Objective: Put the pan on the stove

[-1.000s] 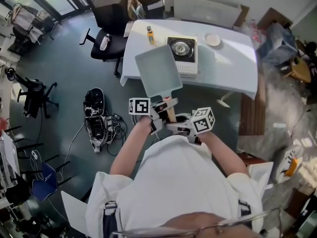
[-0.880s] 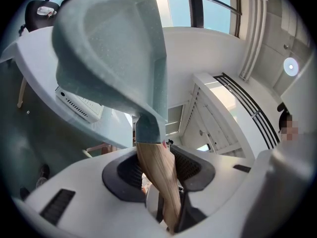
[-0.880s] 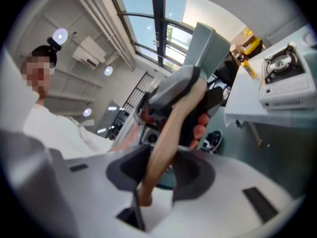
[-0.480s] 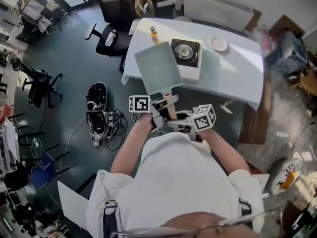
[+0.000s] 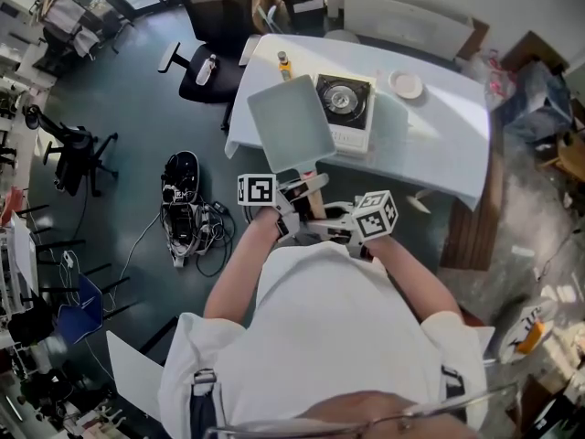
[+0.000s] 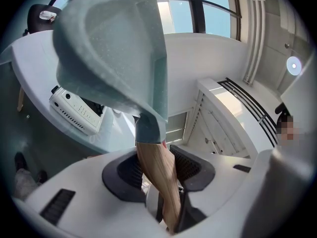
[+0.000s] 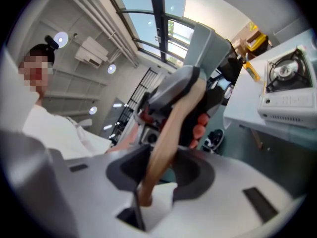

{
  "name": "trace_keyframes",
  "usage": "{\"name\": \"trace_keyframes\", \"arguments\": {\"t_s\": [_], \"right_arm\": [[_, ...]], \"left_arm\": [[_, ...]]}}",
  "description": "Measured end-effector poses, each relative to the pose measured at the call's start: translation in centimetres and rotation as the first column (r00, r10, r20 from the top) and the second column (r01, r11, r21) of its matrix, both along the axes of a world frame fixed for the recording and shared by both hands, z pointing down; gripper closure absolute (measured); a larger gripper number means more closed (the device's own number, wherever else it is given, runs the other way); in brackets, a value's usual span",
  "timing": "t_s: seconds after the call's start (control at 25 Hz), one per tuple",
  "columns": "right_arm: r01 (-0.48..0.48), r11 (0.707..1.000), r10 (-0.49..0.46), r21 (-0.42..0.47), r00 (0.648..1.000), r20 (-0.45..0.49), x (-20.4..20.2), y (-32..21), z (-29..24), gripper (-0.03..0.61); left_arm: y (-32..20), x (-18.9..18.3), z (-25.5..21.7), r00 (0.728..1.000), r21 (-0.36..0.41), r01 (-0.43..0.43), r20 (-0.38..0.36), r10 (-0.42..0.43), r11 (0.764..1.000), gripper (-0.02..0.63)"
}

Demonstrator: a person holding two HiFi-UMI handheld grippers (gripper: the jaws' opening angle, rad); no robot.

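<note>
At 12 o'clock in the head view: a white table (image 5: 439, 144), with the stove (image 5: 345, 103) near its front edge, burner bare. Up in the air at the stove's 7 o'clock, short of it and not yet set down: the pan (image 5: 291, 124), square, grey-green, tilted. Clamped on its wooden handle (image 6: 156, 172) from two sides: left gripper (image 5: 309, 188) nearer the pan's body, right gripper (image 7: 161, 167) toward the handle's end. Both with jaws part-way closed and pads pressed on the wood.

Looks stiff, and probably front-heavy, so likely to droop or twist about the smooth handle. Best held at two points like this, with one grip close to the body. Needs carrying toward 1 o'clock, levelling, then lowering gently onto the burner.
</note>
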State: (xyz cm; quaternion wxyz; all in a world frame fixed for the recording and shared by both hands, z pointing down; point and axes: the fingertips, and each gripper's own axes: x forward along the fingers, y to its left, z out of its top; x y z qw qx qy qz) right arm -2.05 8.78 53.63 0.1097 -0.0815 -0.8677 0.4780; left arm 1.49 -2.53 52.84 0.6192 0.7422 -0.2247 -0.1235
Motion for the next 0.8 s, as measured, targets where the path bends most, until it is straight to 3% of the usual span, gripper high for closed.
{"name": "trace_keyframes", "arguments": {"t_s": [0.2,0.32,0.44,0.52,0.68,0.8], "right_arm": [[-0.011,1.000,0.011,0.003,1.000,-0.002,-0.2,-0.5,0.1,0.428],[-0.021,1.000,0.021,0.004,1.000,-0.002,-0.5,-1.1,0.3,0.428],[-0.034,0.999,0.034,0.005,0.999,-0.007,-1.3,-2.8,0.7,0.428],[-0.046,0.999,0.046,-0.002,0.999,-0.015,-1.9,-4.3,0.7,0.428],[-0.070,0.997,0.070,-0.014,0.997,-0.013,-2.7,-6.8,0.9,0.428],[-0.091,0.996,0.091,-0.022,0.996,-0.018,-3.3,-8.5,1.5,0.430]], "left_arm": [[-0.6,-1.3,1.6,0.993,0.025,-0.015,0.119,0.012,1.000,0.439],[-1.3,-1.1,1.1,0.996,0.050,-0.029,0.085,0.025,0.998,0.439],[-3.1,-1.8,1.5,0.992,0.062,-0.054,0.119,0.047,0.997,0.439],[-4.3,-1.7,1.1,0.997,0.031,-0.059,0.061,0.057,0.998,0.439],[-6.7,-2.6,2.1,0.992,0.022,-0.090,0.089,0.088,0.996,0.439],[-8.1,-2.3,1.9,0.995,-0.032,-0.094,-0.014,0.094,0.995,0.439]]}}
